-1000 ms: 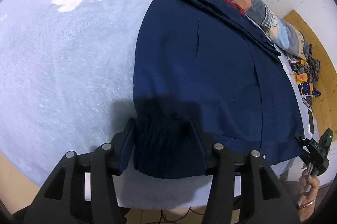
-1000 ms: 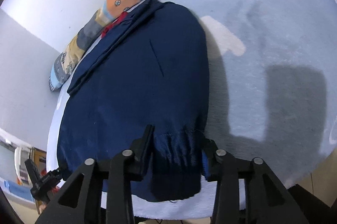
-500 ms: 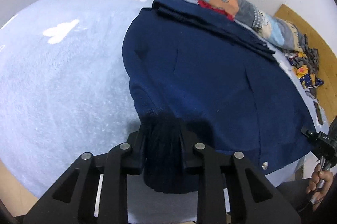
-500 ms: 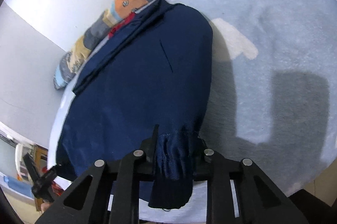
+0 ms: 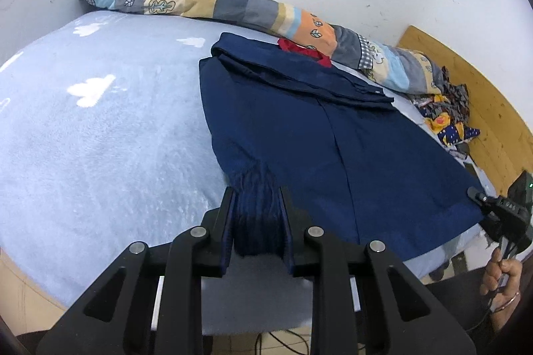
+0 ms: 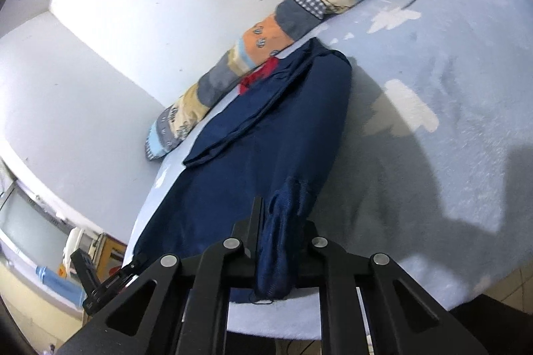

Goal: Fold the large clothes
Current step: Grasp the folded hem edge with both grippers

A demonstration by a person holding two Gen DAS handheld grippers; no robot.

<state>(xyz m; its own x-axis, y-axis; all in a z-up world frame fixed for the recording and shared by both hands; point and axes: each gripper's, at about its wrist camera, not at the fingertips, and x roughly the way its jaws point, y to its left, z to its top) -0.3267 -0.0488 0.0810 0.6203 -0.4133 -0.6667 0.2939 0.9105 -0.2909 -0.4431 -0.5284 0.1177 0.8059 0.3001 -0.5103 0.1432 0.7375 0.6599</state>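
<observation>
The left hand-held gripper (image 5: 258, 218) pinches a bunched hem corner of the navy garment (image 5: 333, 135), which lies spread on the bed (image 5: 100, 138) ahead of it. The right hand-held gripper (image 6: 283, 241) is pressed together on the opposite hem corner. A patchwork pillow (image 5: 233, 5) lies beyond the garment.

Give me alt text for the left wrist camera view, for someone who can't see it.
The left claw is shut on the near hem of a navy garment spread on a light blue bed. A patchwork bolster lies along the white wall behind, and the right claw grips the hem's other corner.
</observation>
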